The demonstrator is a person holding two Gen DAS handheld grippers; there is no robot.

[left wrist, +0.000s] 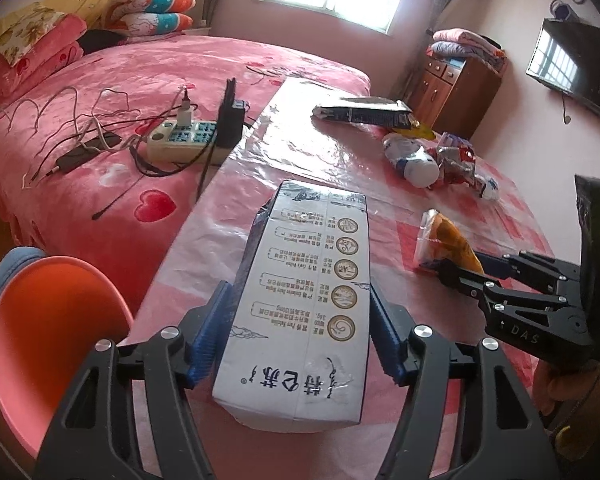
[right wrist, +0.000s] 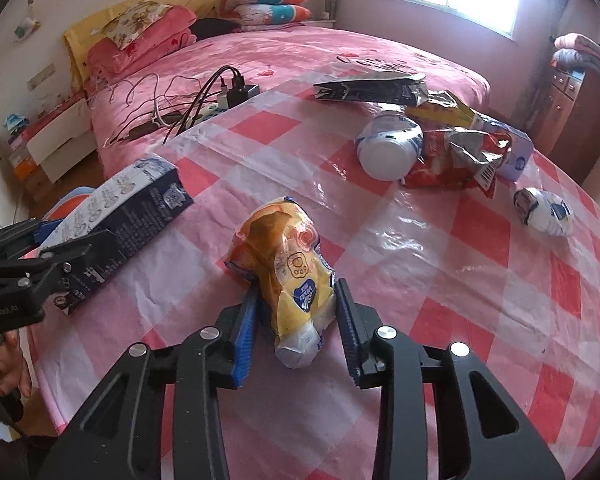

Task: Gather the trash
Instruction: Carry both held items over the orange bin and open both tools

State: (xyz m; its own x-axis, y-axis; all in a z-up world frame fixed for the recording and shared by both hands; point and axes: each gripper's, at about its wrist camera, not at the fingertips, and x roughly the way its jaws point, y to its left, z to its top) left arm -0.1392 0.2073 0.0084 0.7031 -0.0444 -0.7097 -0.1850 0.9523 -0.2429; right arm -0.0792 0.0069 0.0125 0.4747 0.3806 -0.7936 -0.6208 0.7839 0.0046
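A white and dark blue milk carton [left wrist: 308, 304] lies on the pink checked table [left wrist: 204, 232]. My left gripper [left wrist: 300, 320] is shut on it, a blue pad on each long side; the carton also shows in the right wrist view [right wrist: 128, 212]. My right gripper [right wrist: 296, 312] is closed around a crumpled yellow bread wrapper [right wrist: 292, 276], its pads touching both sides; the wrapper also shows in the left wrist view [left wrist: 448, 244]. Further back lie a dark foil snack bag [right wrist: 368, 88], a white cup [right wrist: 388, 148], a red crisp bag [right wrist: 456, 156] and a small crushed cup [right wrist: 544, 212].
An orange plastic bin [left wrist: 52, 340] stands left of the table, below its edge. A bed [left wrist: 100, 120] with a power strip [left wrist: 184, 140] and tangled cables lies beyond the table. A wooden cabinet [left wrist: 456, 88] stands at the far right.
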